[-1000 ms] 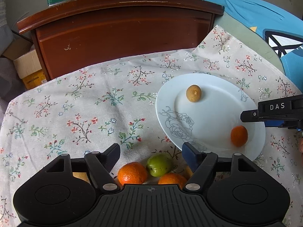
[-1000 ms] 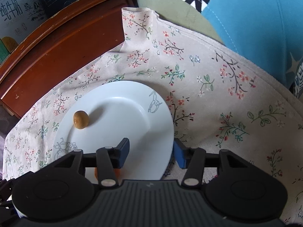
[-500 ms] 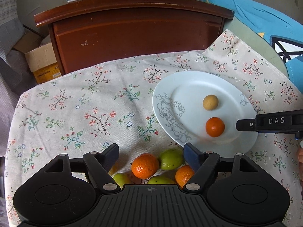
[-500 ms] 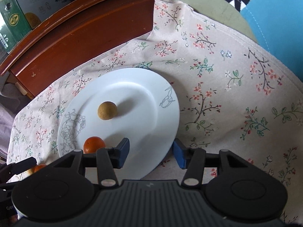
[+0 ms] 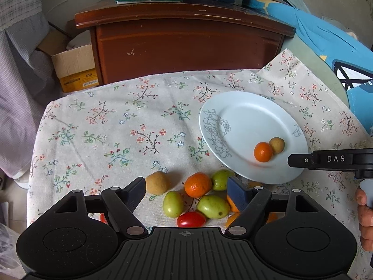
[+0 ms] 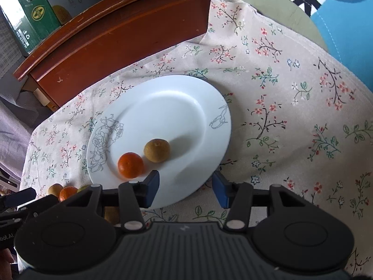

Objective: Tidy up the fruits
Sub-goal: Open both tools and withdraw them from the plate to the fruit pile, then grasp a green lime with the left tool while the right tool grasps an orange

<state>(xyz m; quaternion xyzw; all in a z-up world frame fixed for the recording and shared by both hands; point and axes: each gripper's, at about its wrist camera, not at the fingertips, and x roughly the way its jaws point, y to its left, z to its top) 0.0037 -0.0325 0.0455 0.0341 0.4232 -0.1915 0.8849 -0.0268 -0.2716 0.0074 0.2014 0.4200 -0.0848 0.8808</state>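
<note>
**Inspector A:** We start with the left claw. How does it stand?

**Inspector B:** We find it pitched steeply down over the near edge of the table, jaws wide apart and gripping nothing. It hovers above the loose fruit on the floral cloth. In the gap between its fingers lie a large mandarin, three green fruits and a red tomato. A tan fruit lies just beside its left finger. No pad touches any of them.

**Inspector A:** And the right claw?

**Inspector B:** It is likewise angled down, and clamped on the near rim of the white plate. Its left pad lies over the rim and its right pad sits at the rim's edge. In the left wrist view its finger reaches in from the right over that rim. The fingers of the person's right hand show at the right border, wrapped on the handle.

**Inspector A:** Where does the sorted fruit stand?

**Inspector B:** We count two pieces on the plate, a small mandarin and a brown fruit. They touch, and lie toward its near side, close to the right claw's left pad. The plate is right of the loose pile, with the wooden cabinet beyond the table's far edge.
</note>
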